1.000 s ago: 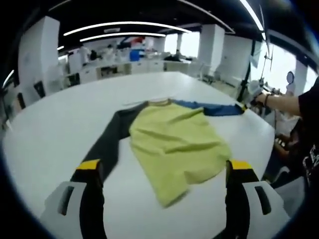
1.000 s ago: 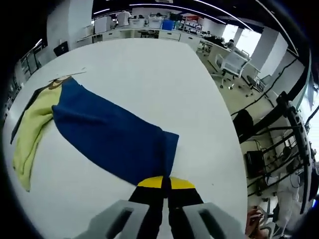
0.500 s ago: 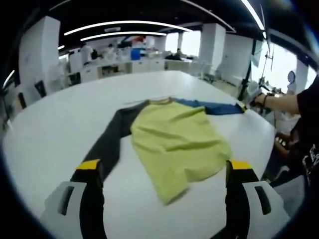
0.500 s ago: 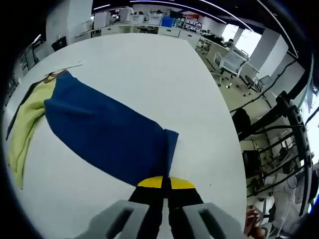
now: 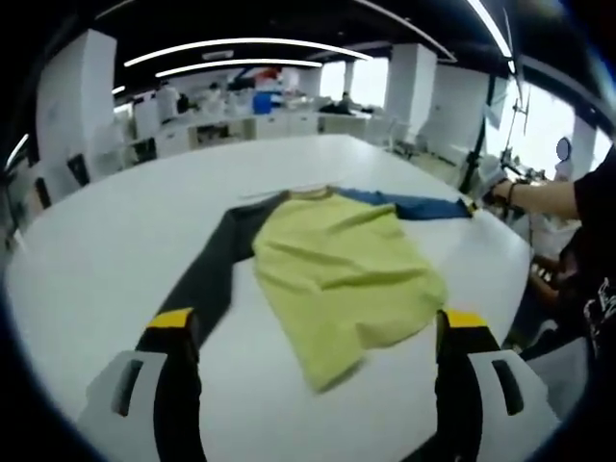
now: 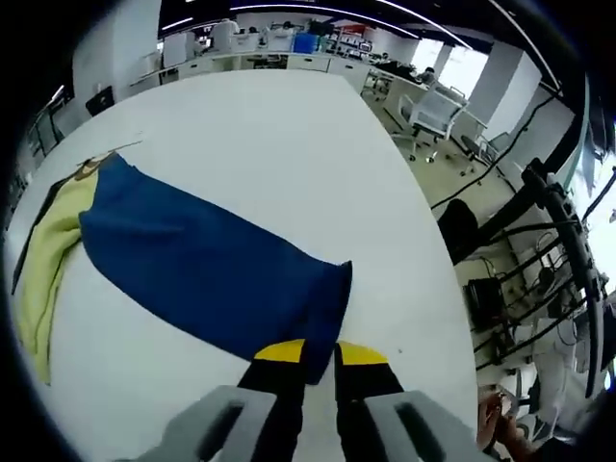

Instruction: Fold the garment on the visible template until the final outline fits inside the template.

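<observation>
Between the right hand-held gripper's [image 6: 320, 352] slightly parted jaws, the garment's [image 6: 207, 269] blue sleeve cuff.

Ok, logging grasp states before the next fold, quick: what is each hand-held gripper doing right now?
Left hand-held gripper: open, holding nothing.
Right hand-held gripper: jaws slightly parted at the blue sleeve cuff; cannot tell whether it grips.

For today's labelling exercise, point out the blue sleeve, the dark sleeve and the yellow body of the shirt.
blue sleeve [image 6: 207, 274]: right gripper view, middle of the sleeve.
dark sleeve [image 5: 214, 269]: left gripper view, halfway along the sleeve.
yellow body [image 5: 342, 274]: left gripper view, centre of the chest panel.
</observation>
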{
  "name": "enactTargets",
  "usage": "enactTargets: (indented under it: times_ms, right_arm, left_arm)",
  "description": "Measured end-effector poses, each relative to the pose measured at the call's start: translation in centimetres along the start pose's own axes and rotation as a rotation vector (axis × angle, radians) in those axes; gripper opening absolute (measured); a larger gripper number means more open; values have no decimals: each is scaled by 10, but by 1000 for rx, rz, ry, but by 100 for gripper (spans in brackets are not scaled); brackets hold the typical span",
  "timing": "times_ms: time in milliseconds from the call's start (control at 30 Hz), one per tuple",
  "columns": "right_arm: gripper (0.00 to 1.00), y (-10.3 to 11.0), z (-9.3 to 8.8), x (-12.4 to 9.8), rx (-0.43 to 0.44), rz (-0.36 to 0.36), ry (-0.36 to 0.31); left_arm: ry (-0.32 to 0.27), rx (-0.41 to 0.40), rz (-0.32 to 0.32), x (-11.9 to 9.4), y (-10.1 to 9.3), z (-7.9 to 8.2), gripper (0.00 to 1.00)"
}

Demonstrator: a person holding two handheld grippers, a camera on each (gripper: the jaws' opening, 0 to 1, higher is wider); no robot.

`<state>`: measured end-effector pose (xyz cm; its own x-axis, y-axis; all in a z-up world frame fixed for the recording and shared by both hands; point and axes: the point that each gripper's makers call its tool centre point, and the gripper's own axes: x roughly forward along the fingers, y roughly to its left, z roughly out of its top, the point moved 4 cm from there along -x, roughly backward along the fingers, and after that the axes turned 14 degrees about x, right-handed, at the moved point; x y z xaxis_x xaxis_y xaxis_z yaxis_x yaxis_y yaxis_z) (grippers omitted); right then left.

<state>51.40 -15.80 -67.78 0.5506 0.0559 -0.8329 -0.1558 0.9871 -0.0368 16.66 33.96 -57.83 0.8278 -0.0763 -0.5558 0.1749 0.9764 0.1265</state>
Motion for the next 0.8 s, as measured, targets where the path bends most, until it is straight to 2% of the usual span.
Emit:
enactTargets:
  times_ms: [233,467,800]
  right_arm:
    - [21,14,2,-13,-37,37,-27]
    - [28,38,-1,-28,-53,113,-41]
    - [31,81,-4,-51,-106,226,-54]
  left_arm:
    - [1,11,-3,-2,-1,1,99]
    - [-1,18,-6,-4,-2,-1,99]
    - [-20,7,-11,-6,-5,0,99]
